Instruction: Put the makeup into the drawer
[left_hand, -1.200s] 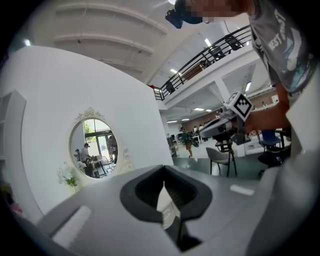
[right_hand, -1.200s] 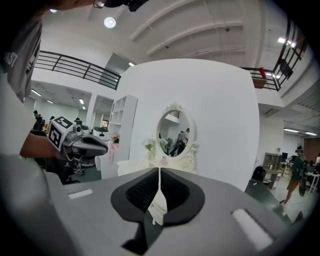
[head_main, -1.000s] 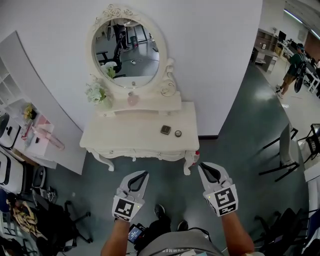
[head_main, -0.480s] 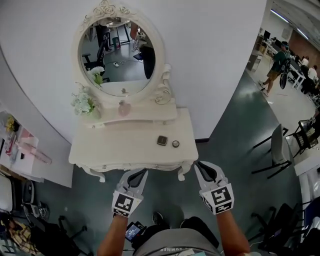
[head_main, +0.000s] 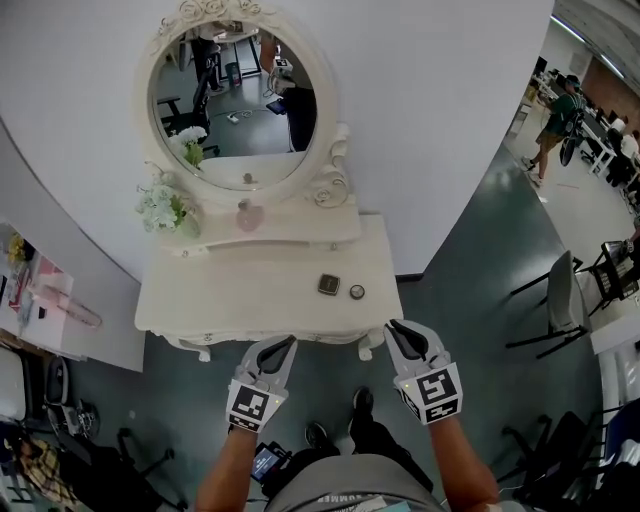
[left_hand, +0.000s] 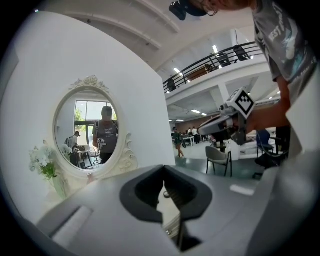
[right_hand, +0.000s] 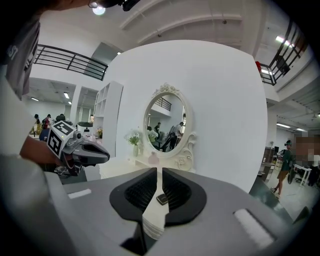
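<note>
Low in the frame are two empty grippers: the left hand-held gripper (head_main: 287, 342) is closed tight, the right hand-held gripper (head_main: 395, 328) barely parted. Beyond them, two makeup pieces, a square compact (head_main: 329, 285) and a round pot (head_main: 357, 292), lie at the right of the bench (head_main: 230, 295), under one oval mirror (head_main: 235, 100).

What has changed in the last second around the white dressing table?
Both the left gripper and right gripper moved forward to the front edge of the white dressing table. Nothing was grasped or released. The dark square compact and small round case stayed put on top.
</note>
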